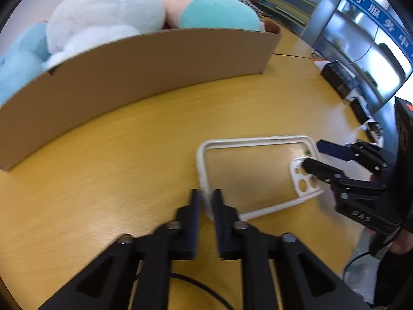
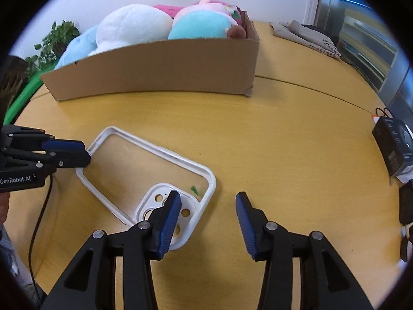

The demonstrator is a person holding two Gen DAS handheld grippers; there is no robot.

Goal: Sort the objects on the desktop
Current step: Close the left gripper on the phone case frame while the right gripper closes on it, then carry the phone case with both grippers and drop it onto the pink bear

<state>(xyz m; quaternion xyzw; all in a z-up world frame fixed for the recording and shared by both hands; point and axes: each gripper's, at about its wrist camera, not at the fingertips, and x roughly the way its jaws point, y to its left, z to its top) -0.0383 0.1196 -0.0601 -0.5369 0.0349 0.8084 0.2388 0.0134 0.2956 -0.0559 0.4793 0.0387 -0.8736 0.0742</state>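
Black fingers of the left claw [image 1: 206,201] pinched the near rim of the clear phone case [image 1: 254,178] lying flat on the table [image 1: 129,155], while the right claw [image 2: 207,206] stood half open, straddling its camera corner.

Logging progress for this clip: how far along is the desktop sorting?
Looks done: plush toys fill the cardboard box. In hand: the left gripper is shut on the end rim of the clear phone case, which lies flat on the table; the right gripper is open, astride its camera corner. Left: lifting and placing the case; the black box at the table edge may follow.
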